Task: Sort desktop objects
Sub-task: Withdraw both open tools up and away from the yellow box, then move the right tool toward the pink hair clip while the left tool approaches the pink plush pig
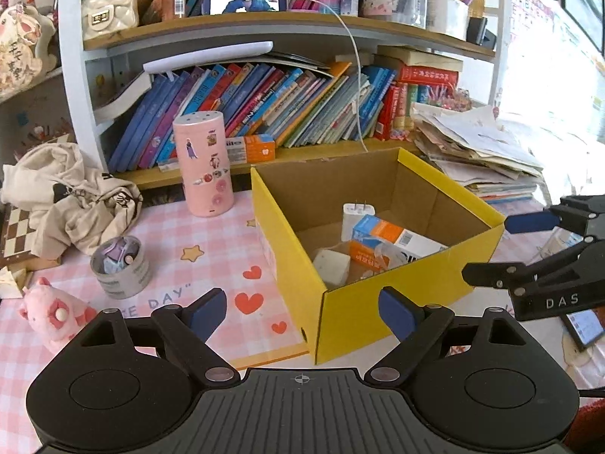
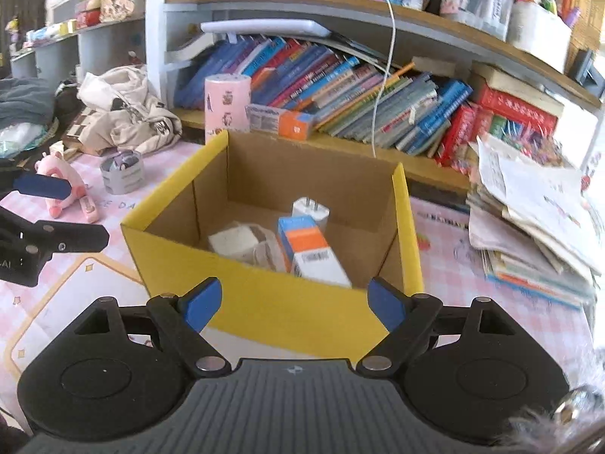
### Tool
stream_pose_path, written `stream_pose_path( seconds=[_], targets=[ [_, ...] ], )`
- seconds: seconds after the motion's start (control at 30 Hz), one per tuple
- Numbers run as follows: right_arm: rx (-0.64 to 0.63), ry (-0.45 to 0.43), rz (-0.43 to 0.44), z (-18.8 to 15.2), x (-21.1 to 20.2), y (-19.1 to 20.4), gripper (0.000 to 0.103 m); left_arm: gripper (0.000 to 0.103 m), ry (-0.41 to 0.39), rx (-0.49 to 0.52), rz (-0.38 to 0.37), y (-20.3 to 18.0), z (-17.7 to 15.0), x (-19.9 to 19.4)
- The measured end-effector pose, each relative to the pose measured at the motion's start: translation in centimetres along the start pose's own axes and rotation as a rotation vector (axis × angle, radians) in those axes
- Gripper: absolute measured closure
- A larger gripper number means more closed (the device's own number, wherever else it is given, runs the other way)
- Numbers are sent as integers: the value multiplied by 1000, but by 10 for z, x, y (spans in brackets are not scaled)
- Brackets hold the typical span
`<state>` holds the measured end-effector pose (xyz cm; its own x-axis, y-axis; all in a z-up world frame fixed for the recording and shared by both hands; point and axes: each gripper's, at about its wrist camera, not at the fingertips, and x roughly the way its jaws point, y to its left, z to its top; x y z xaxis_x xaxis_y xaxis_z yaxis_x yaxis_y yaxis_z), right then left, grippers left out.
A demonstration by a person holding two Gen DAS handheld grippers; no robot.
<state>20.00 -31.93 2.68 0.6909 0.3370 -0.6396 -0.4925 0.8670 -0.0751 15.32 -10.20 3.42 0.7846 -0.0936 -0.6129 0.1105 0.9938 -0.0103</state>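
Directly ahead of both wide-open, empty claws, left claw [image 1: 302, 312] and right claw [image 2: 295, 304], a yellow cardboard box [image 2: 264, 302] on the table holds a white charger [image 2: 311, 210], an orange-and-blue carton [image 2: 314, 251] and a white cube [image 2: 234, 244]. Only the left wrist view shows a phone [image 1: 582, 327] beyond the right claw; a grey tin [image 1: 121, 268] of small items sits left.
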Motion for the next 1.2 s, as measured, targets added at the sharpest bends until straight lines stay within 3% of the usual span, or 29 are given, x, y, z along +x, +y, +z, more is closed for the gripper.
stream_pose_path(
  seconds=[0.7,0.9,1.2],
  targets=[
    [108,191,-75,-28,13,102,18,7,94,101,-101,61,-41,-17],
    [135,224,-53,-28,23,129,18,7,138,119,-96,80,-53,-19],
    [74,238,7,-17,39,173,17,7,159,100,-59,118,-65,-29]
  ],
)
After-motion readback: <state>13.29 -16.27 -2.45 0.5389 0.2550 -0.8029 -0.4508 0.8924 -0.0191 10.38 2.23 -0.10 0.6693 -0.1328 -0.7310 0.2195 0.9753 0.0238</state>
